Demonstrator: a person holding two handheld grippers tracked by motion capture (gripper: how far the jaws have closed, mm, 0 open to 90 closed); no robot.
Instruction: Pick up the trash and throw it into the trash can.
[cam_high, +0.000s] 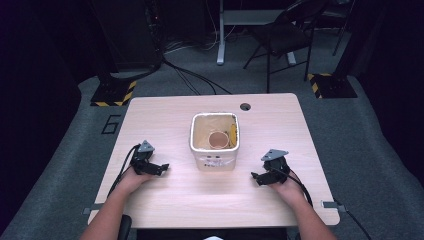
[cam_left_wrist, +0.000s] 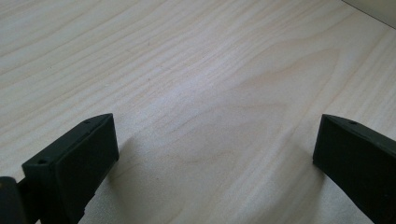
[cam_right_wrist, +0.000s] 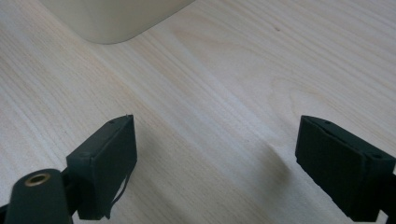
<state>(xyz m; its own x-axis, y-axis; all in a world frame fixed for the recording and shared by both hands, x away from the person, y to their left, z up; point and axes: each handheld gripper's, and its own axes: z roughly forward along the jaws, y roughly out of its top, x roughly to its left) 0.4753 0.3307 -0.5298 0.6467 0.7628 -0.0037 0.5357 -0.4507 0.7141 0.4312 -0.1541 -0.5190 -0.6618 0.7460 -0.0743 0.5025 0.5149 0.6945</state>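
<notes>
White bin (cam_high: 214, 150) mid-surface (cam_high: 165, 200), holding a brown roll (cam_high: 218, 140). Left gripper (cam_high: 161, 168) and right gripper (cam_high: 256, 177) flank it, both released, empty.

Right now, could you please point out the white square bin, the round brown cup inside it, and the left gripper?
white square bin (cam_high: 214, 161): high view, front wall.
round brown cup (cam_high: 218, 140): high view, its opening.
left gripper (cam_high: 163, 167): high view, between fingertips.

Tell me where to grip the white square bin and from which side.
Grip the white bin by its thin upper rim, coming from above on the wall nearest the person. It stands upright and open-topped, and its body looks too wide for either gripper's fingers; the rim's left and right edges suit each hand too.
</notes>
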